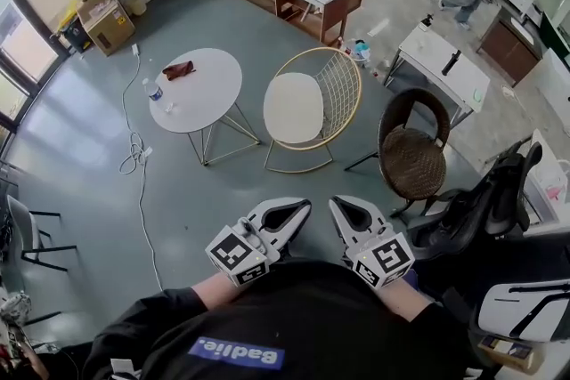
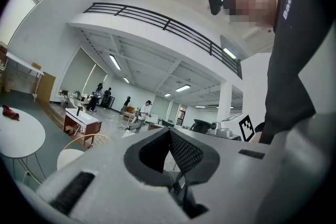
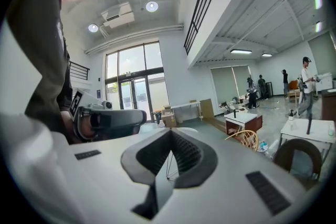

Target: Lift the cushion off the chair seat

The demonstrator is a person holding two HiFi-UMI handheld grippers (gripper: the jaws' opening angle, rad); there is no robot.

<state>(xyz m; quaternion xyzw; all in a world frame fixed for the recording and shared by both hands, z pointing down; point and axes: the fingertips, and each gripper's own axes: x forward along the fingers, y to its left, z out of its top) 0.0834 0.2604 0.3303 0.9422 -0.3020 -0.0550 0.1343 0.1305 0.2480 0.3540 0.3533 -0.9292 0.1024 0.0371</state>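
Observation:
The cream cushion (image 1: 293, 108) lies flat on the seat of a gold wire chair (image 1: 343, 80) in the middle of the floor. I hold both grippers close to my body, well short of the chair. My left gripper (image 1: 287, 207) is shut with nothing in it, and my right gripper (image 1: 349, 205) beside it also looks shut and empty. In the left gripper view the cushion (image 2: 68, 157) and the chair's wire back (image 2: 94, 139) show low at the left, beyond the closed left gripper (image 2: 169, 129). The right gripper view shows the chair (image 3: 245, 139) past the right gripper (image 3: 170, 131).
A round white table (image 1: 209, 98) with a bottle (image 1: 153, 91) and a brown rag (image 1: 178, 70) stands left of the chair. A dark wicker chair (image 1: 412, 157) is at its right, a black office chair (image 1: 485, 205) nearer me. A cable (image 1: 135, 151) trails on the floor. People stand far back.

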